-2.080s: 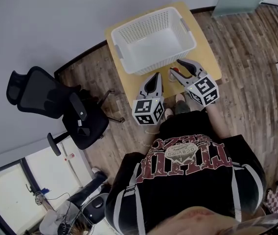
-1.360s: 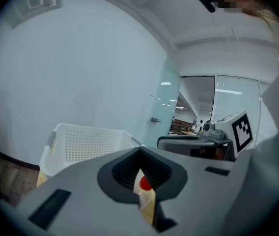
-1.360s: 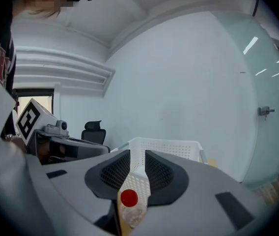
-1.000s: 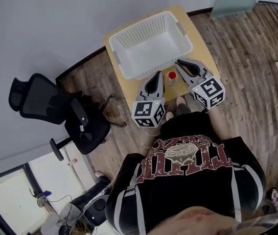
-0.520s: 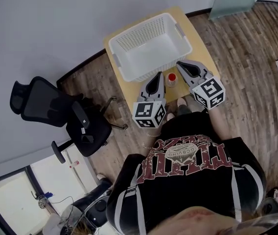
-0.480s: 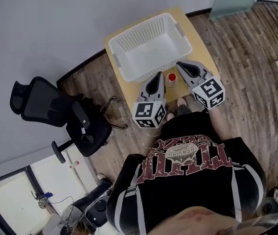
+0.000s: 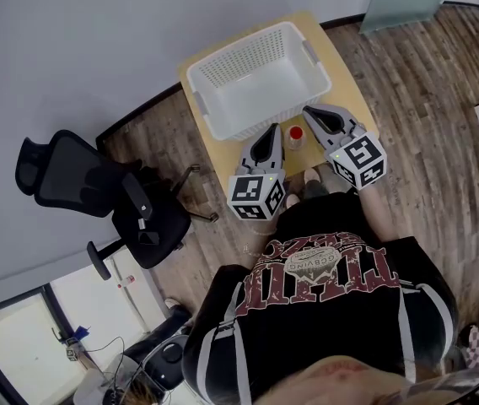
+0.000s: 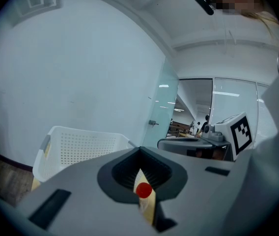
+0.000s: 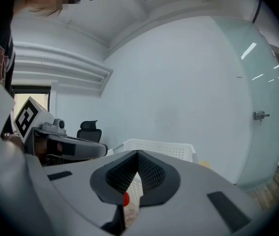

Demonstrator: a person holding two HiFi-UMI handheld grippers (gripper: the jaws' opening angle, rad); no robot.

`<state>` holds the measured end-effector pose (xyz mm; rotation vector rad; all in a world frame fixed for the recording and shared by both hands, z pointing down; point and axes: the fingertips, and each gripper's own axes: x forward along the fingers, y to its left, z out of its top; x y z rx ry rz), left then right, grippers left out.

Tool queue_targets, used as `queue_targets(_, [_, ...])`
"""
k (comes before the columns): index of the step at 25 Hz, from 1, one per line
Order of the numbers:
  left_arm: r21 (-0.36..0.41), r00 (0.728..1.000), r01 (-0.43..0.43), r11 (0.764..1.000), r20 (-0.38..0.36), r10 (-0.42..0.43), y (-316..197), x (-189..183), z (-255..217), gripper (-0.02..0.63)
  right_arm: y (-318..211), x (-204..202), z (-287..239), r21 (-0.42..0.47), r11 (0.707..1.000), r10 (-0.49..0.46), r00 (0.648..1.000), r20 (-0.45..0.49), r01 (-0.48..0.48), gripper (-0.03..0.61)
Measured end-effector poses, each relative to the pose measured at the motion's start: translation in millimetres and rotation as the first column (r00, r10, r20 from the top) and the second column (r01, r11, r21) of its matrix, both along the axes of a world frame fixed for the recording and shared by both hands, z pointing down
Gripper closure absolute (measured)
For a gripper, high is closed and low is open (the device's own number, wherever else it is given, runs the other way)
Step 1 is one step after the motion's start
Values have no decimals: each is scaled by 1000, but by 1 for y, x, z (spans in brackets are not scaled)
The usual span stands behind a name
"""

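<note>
While looking down from the head view, can spot a small red-capped bottle (image 7: 294, 135) standing near the front edge of the table (image 7: 353, 99), just in front of the white basket (image 7: 214, 66) filling the back half. Flanked by the left gripper (image 7: 270, 131) and right gripper (image 7: 308, 111), one on each side, close by. Closed jaws on both, tips together, nothing pinched. Just a peek of the red cap through the gap under the tips. Black office chair (image 7: 79, 175) parked off past the table's left edge.
</note>
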<state>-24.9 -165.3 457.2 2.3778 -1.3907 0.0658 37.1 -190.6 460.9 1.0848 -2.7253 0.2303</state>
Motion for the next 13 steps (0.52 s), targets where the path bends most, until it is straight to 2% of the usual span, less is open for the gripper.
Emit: queue_targets(13, [-1, 1000, 5, 1000, 4, -5, 1, 1, 1, 566, 1, 3, 2, 1, 1000, -3, 1000, -12, 3, 561])
